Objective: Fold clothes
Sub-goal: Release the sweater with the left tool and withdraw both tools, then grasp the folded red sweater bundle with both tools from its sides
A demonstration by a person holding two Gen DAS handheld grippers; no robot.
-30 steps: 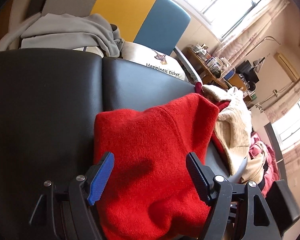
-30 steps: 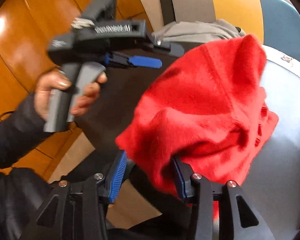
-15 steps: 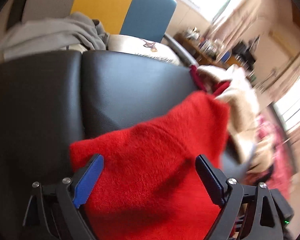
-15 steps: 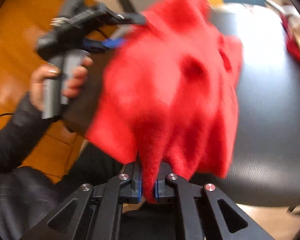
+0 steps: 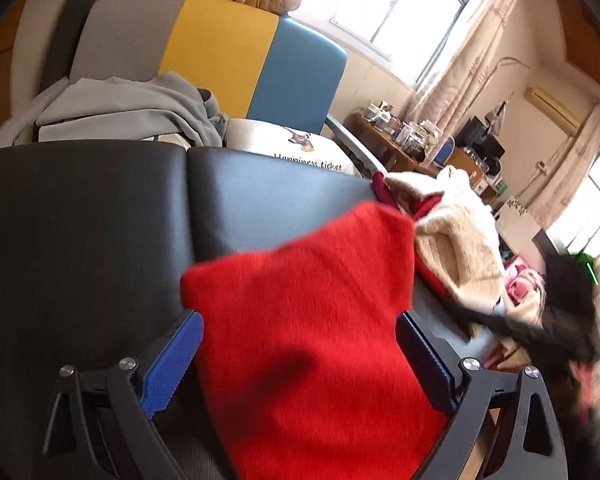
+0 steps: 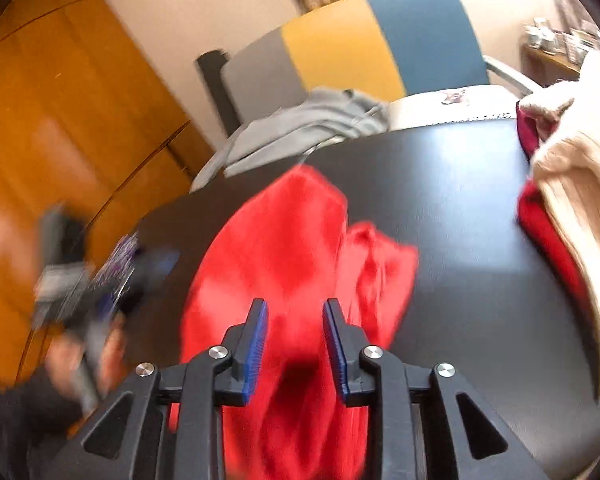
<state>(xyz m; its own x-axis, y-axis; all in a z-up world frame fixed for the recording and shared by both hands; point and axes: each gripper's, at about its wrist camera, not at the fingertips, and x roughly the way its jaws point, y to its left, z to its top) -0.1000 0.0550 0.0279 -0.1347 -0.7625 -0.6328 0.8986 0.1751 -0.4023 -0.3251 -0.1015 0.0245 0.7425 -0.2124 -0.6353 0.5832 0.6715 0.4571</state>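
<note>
Legible text: one item only. A white cushion (image 5: 288, 146) behind the black surface (image 5: 100, 216) carries a black printed line reading "Happiness ticket"; the first word is partly cut by the surface edge. A small printed figure stands above the line. In the right wrist view the same cushion (image 6: 452, 106) shows the line only as an unreadable blur. No other labels, brands or numbers are readable

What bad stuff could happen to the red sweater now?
1. The red sweater lies bunched near the front edge of the black surface, part of it seemingly hanging over, so it might slide off.
2. The right tongs have just been opening and the left tongs stand wide, so neither pinches it; a fold may come undone.
3. The cream sweater lies close and could get dragged along.
</note>
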